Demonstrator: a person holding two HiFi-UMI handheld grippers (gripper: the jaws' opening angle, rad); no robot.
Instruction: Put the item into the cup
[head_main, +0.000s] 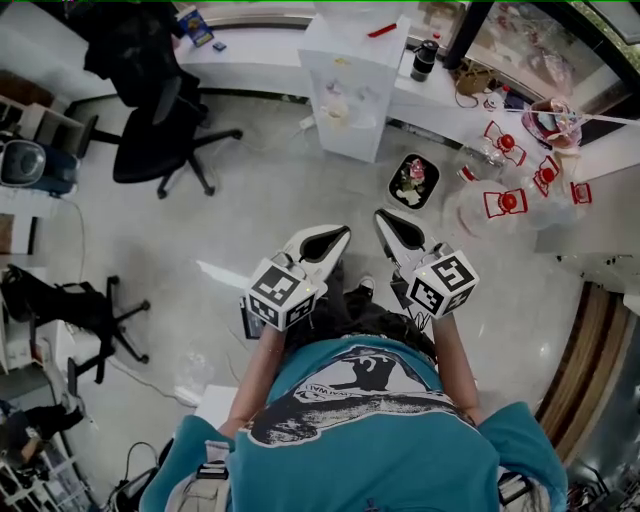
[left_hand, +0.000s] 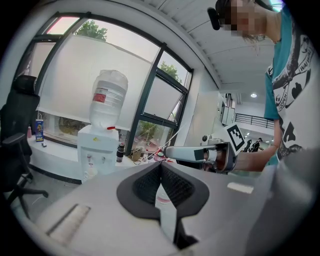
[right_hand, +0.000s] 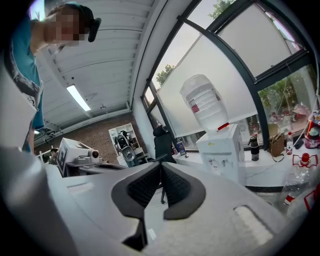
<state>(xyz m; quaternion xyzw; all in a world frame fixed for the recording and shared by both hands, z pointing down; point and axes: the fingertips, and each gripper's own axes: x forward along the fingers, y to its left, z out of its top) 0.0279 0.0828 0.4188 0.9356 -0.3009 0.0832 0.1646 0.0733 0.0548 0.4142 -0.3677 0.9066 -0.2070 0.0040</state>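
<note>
Findings: the left gripper (left_hand: 161, 169) and the right gripper (right_hand: 161, 169) have their jaws pressed together and hold nothing. The small red-and-white items (head_main: 508, 203) lie on the white surface (head_main: 600, 225), well apart from both; no cup can be singled out. Advised: approach, then spread the jaws before descending. Only the head view shows that surface's layout; the gripper views face the white water dispenser (left_hand: 102, 150).

The left gripper (head_main: 335, 235) and right gripper (head_main: 385, 218) are pale grey-white with black ribbed pads (left_hand: 145, 187). Each bears a cube (head_main: 282, 293) patterned in black-and-white squares. The person's shirt (head_main: 370, 430) is teal with a black-and-white print. The floor (head_main: 250, 220) is glossy pale grey. The office chair (head_main: 150, 135) is black. The water dispenser (head_main: 350, 75) is white with a red tap.
</note>
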